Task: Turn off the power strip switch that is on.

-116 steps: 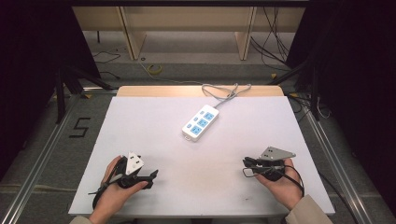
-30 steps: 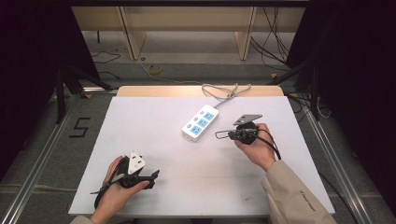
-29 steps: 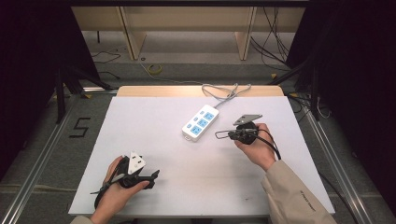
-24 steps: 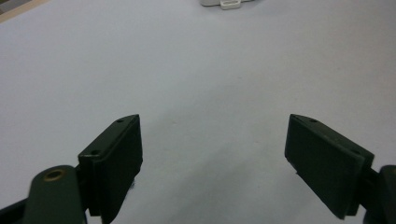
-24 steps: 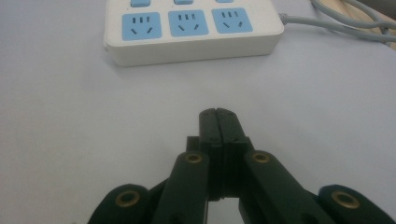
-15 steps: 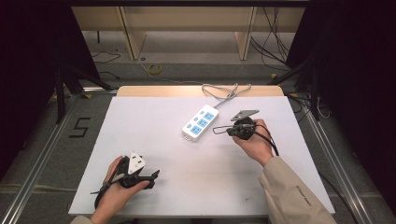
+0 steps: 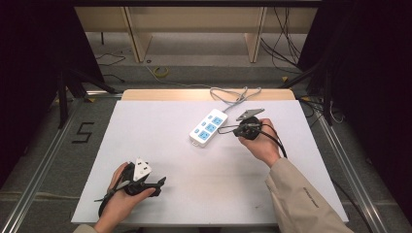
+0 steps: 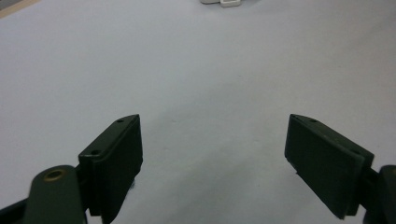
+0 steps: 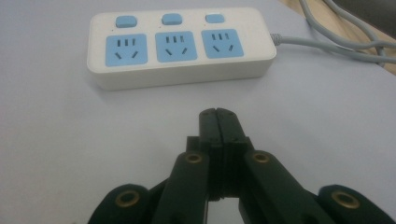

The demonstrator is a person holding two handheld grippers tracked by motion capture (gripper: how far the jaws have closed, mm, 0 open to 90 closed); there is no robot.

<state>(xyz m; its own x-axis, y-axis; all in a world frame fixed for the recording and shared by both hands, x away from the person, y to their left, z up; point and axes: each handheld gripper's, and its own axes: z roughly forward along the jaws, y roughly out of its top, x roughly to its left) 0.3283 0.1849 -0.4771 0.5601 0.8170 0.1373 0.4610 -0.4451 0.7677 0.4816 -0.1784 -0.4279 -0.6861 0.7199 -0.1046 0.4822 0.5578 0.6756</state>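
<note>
My left gripper [image 7: 158,183] rests near the desk [image 7: 160,131] edge, fingers [image 8: 114,158] spread wide, empty. My right gripper [image 9: 217,116] has its fingers pressed together, empty, just beside the strip [image 7: 209,127]: white, three blue sockets, lying diagonally mid-desk, cord [image 7: 233,95] end pointing away.

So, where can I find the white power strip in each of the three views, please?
High view: the power strip lies slantwise at the table's middle, just left of the right gripper.
Left gripper view: a white end of it peeks in at the top edge, far beyond the open jaws.
Right gripper view: it spans the top, three blue sockets facing up, ahead of the shut jaws.
Shared landmark: the white table.
</note>
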